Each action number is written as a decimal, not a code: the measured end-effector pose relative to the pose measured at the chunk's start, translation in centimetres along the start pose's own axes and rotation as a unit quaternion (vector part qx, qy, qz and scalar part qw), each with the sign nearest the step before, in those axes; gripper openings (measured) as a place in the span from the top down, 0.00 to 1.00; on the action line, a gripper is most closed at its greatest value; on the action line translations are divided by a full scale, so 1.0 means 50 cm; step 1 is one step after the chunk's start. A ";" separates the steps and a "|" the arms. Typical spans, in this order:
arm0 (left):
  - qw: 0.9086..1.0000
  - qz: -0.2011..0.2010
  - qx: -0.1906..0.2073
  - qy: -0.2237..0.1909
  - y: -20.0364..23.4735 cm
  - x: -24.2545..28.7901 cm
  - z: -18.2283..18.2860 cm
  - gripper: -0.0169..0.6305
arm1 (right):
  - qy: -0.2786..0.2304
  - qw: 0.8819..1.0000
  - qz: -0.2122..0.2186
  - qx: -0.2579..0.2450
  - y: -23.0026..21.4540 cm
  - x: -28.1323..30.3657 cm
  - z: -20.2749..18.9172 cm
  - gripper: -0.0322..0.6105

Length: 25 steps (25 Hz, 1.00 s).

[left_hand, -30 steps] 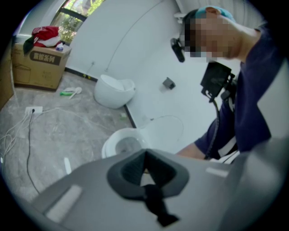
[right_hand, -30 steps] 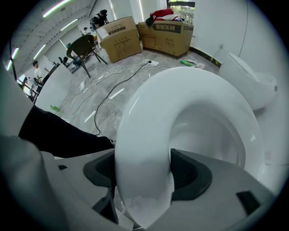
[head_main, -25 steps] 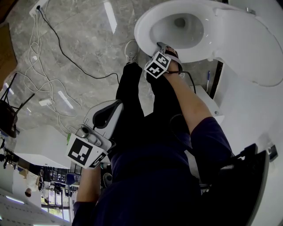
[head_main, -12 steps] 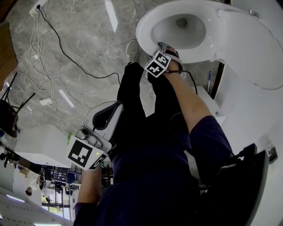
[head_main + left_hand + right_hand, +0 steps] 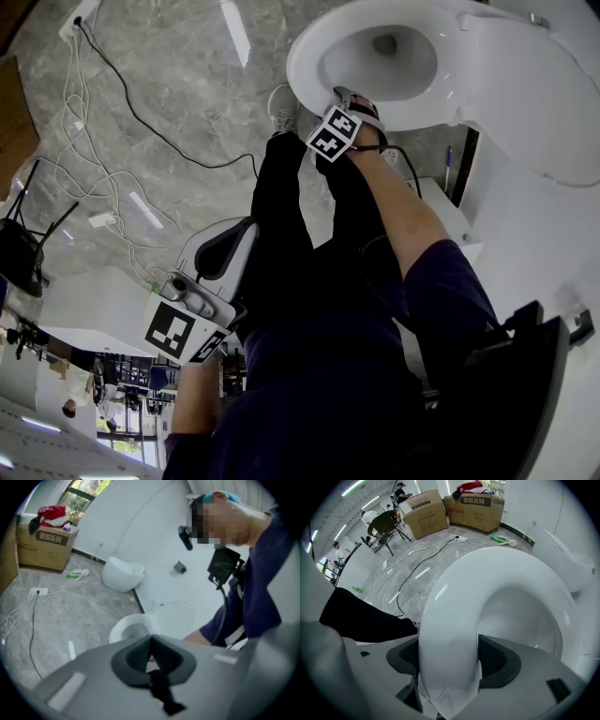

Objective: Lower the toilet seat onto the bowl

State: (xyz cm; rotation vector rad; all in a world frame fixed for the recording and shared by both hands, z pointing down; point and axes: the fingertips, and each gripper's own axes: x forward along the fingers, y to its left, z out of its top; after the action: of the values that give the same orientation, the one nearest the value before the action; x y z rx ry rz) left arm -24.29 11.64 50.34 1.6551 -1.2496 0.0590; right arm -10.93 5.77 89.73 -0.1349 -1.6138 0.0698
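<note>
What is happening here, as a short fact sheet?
Right tool: shut on the front of the seat
Left tool: shut, empty, beside the person's leg
Seat: low over the bowl; contact unclear
Floor: grey stone, cables lying on it
</note>
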 end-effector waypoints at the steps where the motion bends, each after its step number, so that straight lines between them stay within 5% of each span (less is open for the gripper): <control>1: 1.000 0.000 0.000 0.000 0.001 0.002 0.000 0.97 | -0.002 1.000 0.001 0.001 -0.001 0.000 0.001 0.46; 6: 1.000 -0.011 0.011 0.004 -0.019 0.012 0.017 0.97 | -0.019 0.999 0.025 0.028 -0.001 -0.020 0.010 0.46; 14: 0.997 -0.046 0.064 0.001 -0.102 0.042 0.098 0.97 | -0.124 0.989 0.029 0.071 -0.048 -0.183 0.045 0.46; 25: 0.983 -0.088 0.160 -0.024 -0.297 0.048 0.217 0.97 | -0.312 0.932 -0.042 0.179 -0.175 -0.599 0.049 0.47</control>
State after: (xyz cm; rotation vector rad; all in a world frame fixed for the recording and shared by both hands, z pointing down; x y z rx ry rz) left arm -17.56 1.33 36.46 2.0510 -1.1688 0.1160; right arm -12.49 -6.69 61.07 0.2675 -2.2066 0.3708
